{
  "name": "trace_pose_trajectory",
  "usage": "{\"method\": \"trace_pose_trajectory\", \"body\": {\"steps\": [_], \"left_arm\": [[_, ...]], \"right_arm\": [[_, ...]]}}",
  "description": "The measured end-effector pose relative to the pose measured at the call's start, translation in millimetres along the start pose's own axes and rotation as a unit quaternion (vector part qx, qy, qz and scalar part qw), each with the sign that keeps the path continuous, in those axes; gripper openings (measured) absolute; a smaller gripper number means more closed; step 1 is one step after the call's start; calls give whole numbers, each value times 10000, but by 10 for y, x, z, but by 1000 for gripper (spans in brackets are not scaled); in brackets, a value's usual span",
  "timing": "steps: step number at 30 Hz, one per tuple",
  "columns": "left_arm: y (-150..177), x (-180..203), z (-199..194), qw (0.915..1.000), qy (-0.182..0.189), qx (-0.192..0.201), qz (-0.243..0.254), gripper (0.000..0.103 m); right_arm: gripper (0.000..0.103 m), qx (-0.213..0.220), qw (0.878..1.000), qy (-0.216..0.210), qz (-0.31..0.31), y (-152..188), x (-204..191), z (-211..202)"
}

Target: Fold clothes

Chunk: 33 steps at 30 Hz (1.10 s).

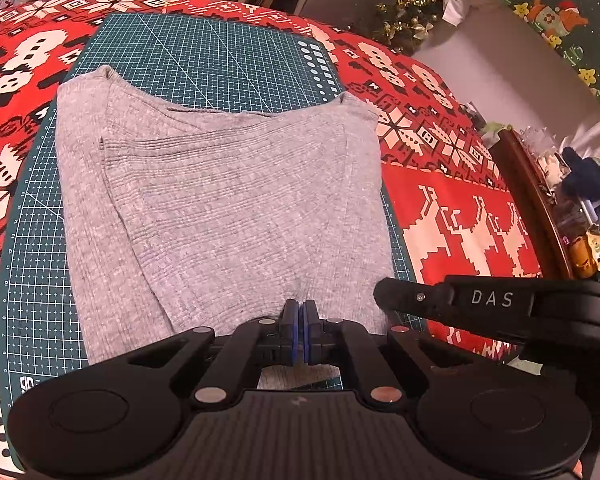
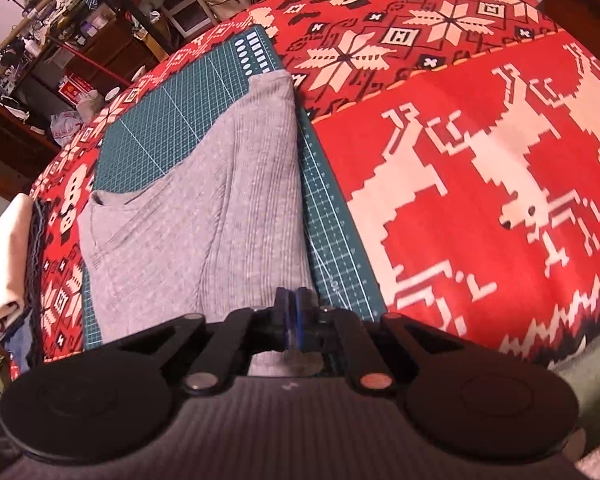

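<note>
A grey ribbed sweater [image 1: 220, 200] lies flat on a green cutting mat [image 1: 204, 52], its sleeves folded in over the body and its neckline at the far side. My left gripper [image 1: 299, 308] is shut at the middle of the near hem, where creases in the knit run together at its tips. In the right wrist view the same sweater [image 2: 204, 220] lies on the mat [image 2: 148, 128]. My right gripper [image 2: 294, 296] stands shut at the hem's near right corner, with no cloth visible between its pads. It also shows in the left wrist view as the black right gripper [image 1: 388, 294].
A red and white patterned tablecloth [image 2: 460, 160] covers the table around the mat. A stack of folded clothes [image 2: 4, 260] sits at the far left edge. A wooden ledge with clutter [image 1: 532, 200] runs along the right. Crowded shelves [image 2: 60, 20] stand behind the table.
</note>
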<state>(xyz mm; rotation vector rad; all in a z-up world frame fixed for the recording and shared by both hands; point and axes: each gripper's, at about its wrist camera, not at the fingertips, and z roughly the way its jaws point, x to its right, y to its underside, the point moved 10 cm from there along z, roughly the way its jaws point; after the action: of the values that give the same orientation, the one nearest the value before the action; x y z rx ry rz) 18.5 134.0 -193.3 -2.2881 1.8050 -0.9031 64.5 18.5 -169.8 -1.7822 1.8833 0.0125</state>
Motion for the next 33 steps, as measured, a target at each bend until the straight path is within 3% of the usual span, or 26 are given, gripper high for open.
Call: {"method": "trace_pose_trajectory", "body": {"steps": [4,6,9,16,23,33], "left_arm": [[-2,-22,-3,10000,53,-24,-74,5],[-2,-18,-1,10000,55,-23,-75,5],[-2,-14,-2,10000,53,-22,-59,5],[-16,-16,-60,9998,148,17,-136,5],[-119,-25,-159,9987,343,224,-306,5],[-145,-147,-82,9985,67,213,-508,5]], "right_arm": [[0,2,9999,90,91,2,74,3],[5,5,9996,197,192,-1,146,-1],[5,-1,9993,38,384,-5,180,-32],[9,225,9992,-310,104,-40,-8,-141],[9,217,9989,-413,61,-96,-92,-86],[8,38,9996,-250,102,-106,-59,94]]}}
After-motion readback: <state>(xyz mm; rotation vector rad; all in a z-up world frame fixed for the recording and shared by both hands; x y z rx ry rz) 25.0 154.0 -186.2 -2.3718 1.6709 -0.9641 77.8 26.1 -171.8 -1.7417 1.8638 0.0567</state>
